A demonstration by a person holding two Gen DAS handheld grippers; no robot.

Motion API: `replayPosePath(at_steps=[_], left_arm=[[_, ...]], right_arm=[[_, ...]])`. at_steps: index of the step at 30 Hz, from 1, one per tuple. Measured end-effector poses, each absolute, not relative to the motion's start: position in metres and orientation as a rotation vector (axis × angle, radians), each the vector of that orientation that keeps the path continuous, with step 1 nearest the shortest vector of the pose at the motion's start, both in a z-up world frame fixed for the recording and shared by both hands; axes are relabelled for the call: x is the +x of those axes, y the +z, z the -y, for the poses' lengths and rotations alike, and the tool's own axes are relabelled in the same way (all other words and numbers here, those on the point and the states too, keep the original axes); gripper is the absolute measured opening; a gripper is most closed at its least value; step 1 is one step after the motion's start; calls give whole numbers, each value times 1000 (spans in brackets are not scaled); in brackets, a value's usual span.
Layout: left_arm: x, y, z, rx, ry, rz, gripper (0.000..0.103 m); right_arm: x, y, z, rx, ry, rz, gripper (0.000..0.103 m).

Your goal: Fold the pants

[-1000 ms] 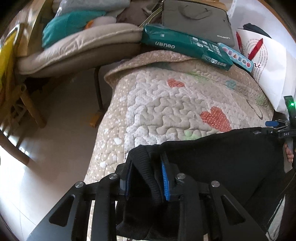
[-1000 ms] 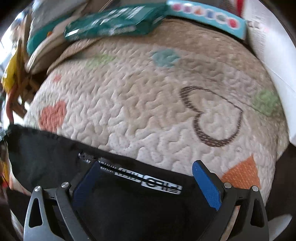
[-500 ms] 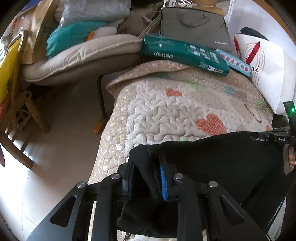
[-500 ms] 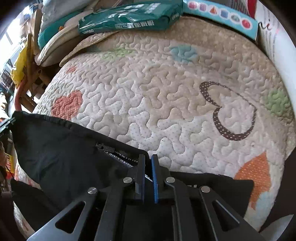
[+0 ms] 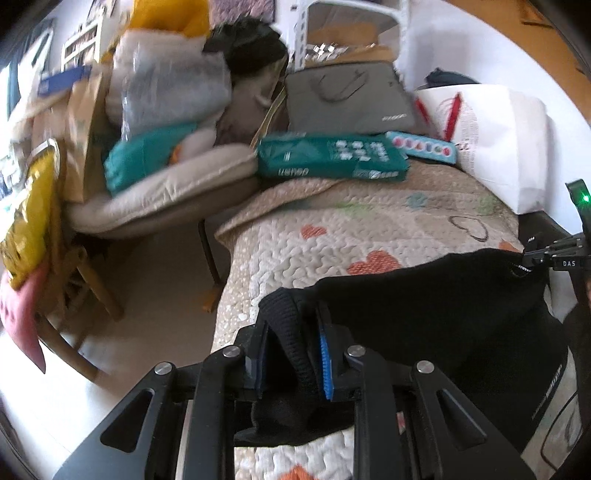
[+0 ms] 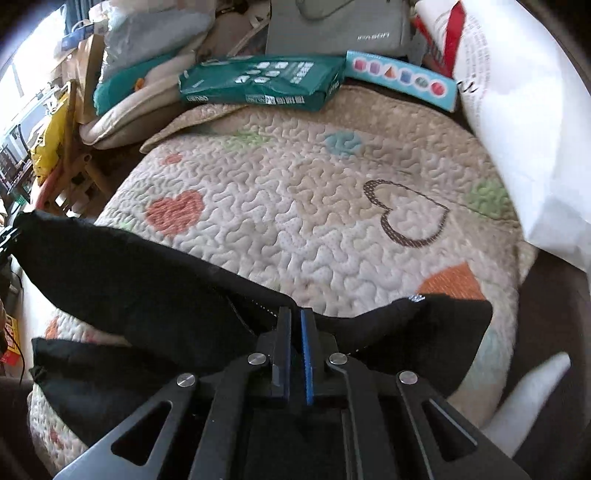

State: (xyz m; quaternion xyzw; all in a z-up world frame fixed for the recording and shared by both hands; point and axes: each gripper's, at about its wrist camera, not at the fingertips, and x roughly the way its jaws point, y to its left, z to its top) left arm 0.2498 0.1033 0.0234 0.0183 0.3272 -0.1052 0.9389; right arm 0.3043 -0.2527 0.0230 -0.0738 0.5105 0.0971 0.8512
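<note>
Black pants hang stretched between my two grippers above the quilted bed cover. My left gripper is shut on the ribbed black cuff end of the pants. My right gripper is shut on the other edge of the pants, next to a zipper. The right gripper also shows at the far right of the left wrist view, pinching the fabric. The lower part of the pants droops onto the quilt.
A green pack, a blue toy box and a grey bag lie at the far end of the bed. A white paper bag stands at the right. A piled chair stands left, over bare floor.
The right gripper went from open to shut on the pants edge. Both grippers have lifted and pulled back, so the pants are raised and more of the room shows.
</note>
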Motion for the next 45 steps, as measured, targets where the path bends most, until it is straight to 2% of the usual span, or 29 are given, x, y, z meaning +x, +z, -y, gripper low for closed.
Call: replayPosePath(at_steps=[4,16,22,26,30,32,35,36,38,39,40,45], left_arm=[[212,27,-101,-3,-234,-653,21],[124,-17,-76,257,-195,-694,21],[92,-44,-66,463,-172,-708,34],[69,-59,-64,615,-134,-699,34],[54,-55,-71,631,-133,-677,36],[51,-47,-76,605,-143,-662,47],[49,-36,-87,553,-160,-662,54],[50,-33,-90,539,-160,-661,56],[51,-26,-98,491,-174,-662,57],[52,-22,-102,455,-178,-664,57],[53,-17,-108,415,-170,-662,57],[60,2,-148,204,-121,-645,57]], right_arm=[[267,31,246,-178,194,-1072,4],[158,-1,248,-179,174,-1176,4],[126,-32,250,-222,147,-1269,4],[117,-40,248,-257,133,-1290,3],[114,-41,249,-260,121,-1302,4],[114,-42,251,-260,114,-1303,4],[114,-40,254,-235,94,-1297,7],[114,-38,255,-225,85,-1291,11],[116,-34,257,-220,66,-1269,29],[115,-30,256,-222,57,-1246,51],[115,-27,254,-228,53,-1227,67],[115,-12,224,-303,75,-1140,69]])
